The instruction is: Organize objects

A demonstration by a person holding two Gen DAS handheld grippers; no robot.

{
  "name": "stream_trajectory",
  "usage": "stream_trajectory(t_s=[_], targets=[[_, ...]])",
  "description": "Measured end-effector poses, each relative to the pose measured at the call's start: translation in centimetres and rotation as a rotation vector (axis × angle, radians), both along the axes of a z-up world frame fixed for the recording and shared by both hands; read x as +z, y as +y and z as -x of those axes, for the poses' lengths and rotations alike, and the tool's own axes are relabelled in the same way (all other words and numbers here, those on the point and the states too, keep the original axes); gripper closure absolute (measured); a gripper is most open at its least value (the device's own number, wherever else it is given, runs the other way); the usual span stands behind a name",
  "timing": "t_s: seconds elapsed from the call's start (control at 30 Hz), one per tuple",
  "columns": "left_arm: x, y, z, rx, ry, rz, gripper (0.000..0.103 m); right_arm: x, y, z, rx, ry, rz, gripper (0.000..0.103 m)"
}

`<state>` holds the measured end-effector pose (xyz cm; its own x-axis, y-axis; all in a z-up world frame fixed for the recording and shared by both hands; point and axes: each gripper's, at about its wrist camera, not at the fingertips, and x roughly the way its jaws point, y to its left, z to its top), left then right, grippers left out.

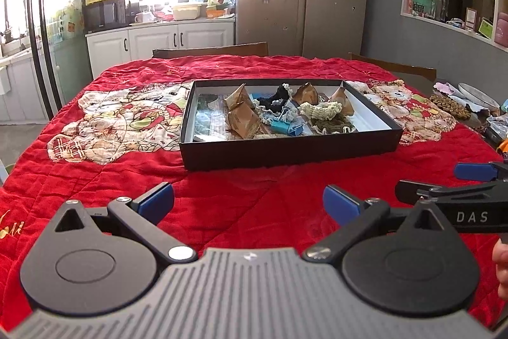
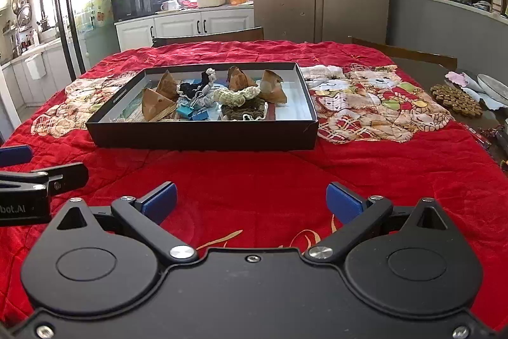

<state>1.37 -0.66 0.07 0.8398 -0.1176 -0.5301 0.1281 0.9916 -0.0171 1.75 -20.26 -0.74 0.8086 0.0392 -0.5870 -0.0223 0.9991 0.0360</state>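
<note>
Black box rests on the red quilt, holding brown packets, blue binder clips and crocheted pieces. Left gripper and right gripper, both spread wide and empty, hover near the box's front wall.

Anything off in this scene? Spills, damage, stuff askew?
No spill or damage visible. The black box holds a loose jumble: brown paper packets, crocheted pieces and blue binder clips piled on each other, unsorted. Both the left gripper and the right gripper are open and empty.
</note>
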Motion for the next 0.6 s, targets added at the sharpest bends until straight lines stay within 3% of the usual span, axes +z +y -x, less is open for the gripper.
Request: stream_trajectory(t_s=[0.6], targets=[[-0.25,-0.15,0.04,0.002,0.011,-0.007,0.000,-0.56,0.17,-0.26,0.009,0.020,0.002,0.002]])
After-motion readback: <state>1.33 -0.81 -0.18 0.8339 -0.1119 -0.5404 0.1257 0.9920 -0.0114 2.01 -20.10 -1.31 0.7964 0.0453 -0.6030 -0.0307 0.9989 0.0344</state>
